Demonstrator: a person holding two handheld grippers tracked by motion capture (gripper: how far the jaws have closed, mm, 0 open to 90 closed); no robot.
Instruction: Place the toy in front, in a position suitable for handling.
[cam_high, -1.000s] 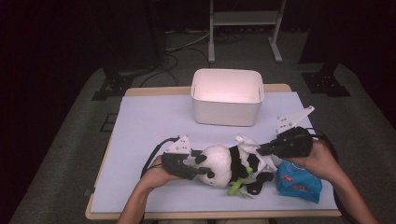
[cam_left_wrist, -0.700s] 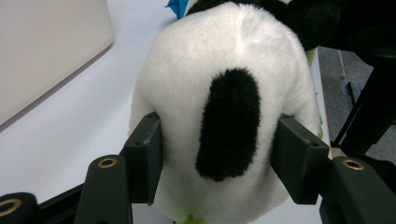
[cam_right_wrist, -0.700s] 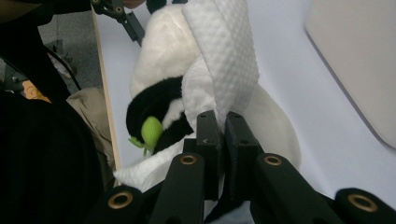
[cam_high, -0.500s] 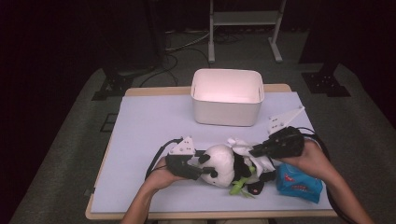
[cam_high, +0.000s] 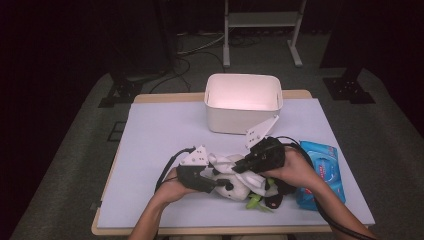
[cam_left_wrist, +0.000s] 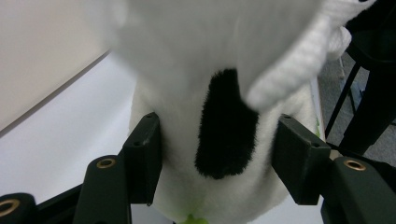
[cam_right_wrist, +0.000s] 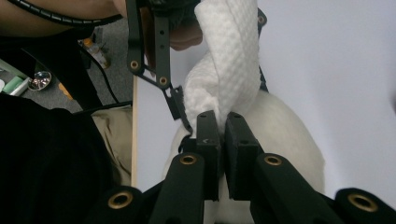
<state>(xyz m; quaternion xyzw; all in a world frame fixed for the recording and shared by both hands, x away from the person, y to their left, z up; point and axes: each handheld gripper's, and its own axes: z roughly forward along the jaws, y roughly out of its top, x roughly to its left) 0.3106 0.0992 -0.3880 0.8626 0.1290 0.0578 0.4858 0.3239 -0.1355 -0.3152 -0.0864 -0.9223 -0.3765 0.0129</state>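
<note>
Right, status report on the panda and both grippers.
Left gripper clamped on panda. Right gripper pinching white wipe over it. Wipe pack beside, nothing blocking.

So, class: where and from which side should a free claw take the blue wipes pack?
Grip the wipes pack across its narrow width, coming from above at its far end. It lies flat on the table, and its near end sits under the right hand, so the far end is the exposed part.
</note>
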